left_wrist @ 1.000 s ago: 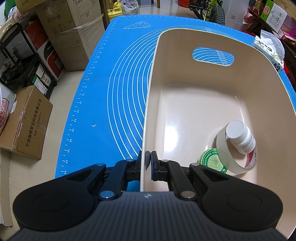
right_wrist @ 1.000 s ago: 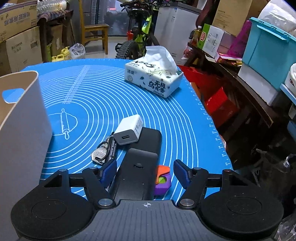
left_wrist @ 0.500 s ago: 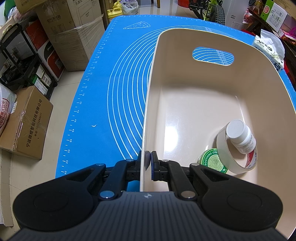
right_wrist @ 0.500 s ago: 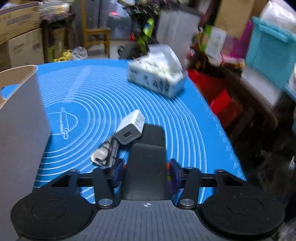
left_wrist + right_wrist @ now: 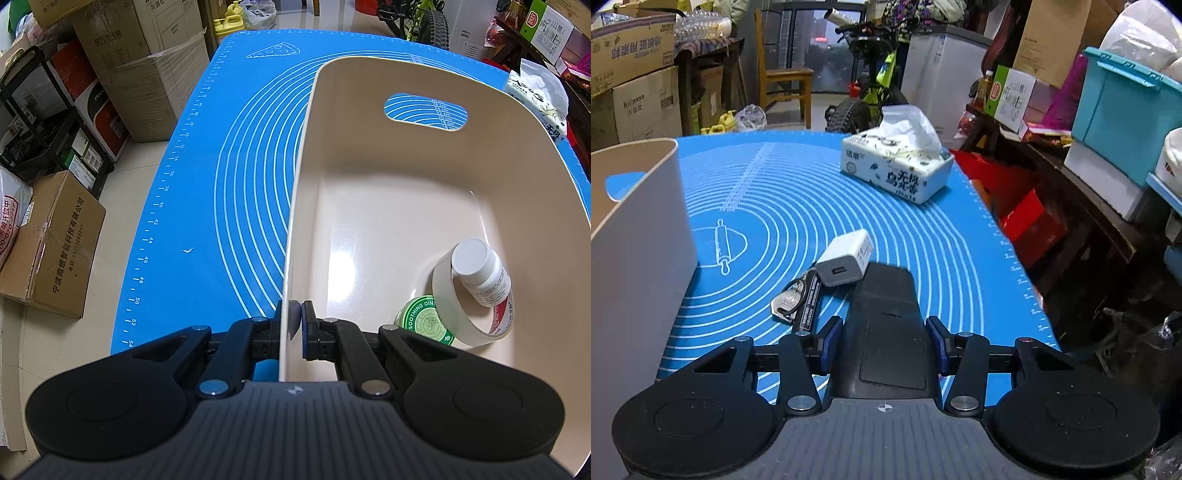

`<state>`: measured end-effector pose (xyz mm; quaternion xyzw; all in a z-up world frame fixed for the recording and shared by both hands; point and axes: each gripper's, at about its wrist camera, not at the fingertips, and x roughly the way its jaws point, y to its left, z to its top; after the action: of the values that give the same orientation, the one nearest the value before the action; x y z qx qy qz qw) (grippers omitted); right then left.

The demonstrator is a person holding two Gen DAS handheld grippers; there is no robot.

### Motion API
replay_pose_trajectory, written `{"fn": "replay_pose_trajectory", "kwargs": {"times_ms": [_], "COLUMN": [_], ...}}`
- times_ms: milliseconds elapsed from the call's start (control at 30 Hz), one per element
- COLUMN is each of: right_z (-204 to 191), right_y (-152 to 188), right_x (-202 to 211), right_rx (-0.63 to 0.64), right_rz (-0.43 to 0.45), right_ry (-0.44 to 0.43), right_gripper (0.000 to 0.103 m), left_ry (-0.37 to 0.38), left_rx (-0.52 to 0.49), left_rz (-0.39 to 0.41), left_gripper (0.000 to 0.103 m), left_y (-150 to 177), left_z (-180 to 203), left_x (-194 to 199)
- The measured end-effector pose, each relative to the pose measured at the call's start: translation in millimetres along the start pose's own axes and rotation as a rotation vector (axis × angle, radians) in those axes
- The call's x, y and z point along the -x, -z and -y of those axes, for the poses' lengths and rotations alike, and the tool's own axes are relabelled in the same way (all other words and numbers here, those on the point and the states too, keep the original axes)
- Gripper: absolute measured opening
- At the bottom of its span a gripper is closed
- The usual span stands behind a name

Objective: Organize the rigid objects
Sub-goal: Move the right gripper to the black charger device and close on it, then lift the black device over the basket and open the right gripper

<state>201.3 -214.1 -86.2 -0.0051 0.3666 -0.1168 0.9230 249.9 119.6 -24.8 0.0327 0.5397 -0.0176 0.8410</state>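
The right tool (image 5: 883,343) is now gripping the black device (image 5: 886,325): a second ago its blue pads were standing well clear on either side, and they have since been closing until both are pressing the device's flanks. The device's far end is still resting on the blue mat (image 5: 798,199) that covers the counter, just beside the white charger (image 5: 846,257), so the lift is probably not yet under way. To my eye this is the pick-up step, with the beige bin (image 5: 369,206) as the likely destination. The orange and purple piece that was showing beside the device a second ago is now lying out of sight behind the right-hand pad.

The left tool (image 5: 291,321) is showing no change: its pads are sitting together, clamped on the near rim of the bin and steadying it. Inside the bin, a white bottle (image 5: 480,273), a roll of tape (image 5: 458,314) and a green tin (image 5: 424,319) are already lying in the right-hand corner.

Much is staying hidden. The near end of the device is running under the tool's body, so what it is I cannot say. The keys (image 5: 786,301) and a dark stick (image 5: 809,302) are overlapping, and the stick's print is too small to read. The bin's right wall is being cut off by the frame edge in the left wrist view.
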Motion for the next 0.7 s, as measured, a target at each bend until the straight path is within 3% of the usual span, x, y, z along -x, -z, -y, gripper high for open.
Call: {"fn": "replay_pose_trajectory", "kwargs": {"times_ms": [467, 700], "right_z": [9.8, -2.2], "right_y": [-5.2, -22.7], "right_x": [40.1, 78.2], "right_rx": [0.004, 0.046], "right_rz": [0.053, 0.125], "right_ry": [-0.033, -0.098], "right_gripper": [0.054, 0.054], "left_ry": [0.0, -0.001], "left_rx": [0.0, 0.0], "left_rz": [0.0, 0.0], "left_gripper": [0.008, 0.008], "left_y": [0.0, -0.1], "left_z": [0.3, 0.1], "left_x": [-0.1, -0.1]}}
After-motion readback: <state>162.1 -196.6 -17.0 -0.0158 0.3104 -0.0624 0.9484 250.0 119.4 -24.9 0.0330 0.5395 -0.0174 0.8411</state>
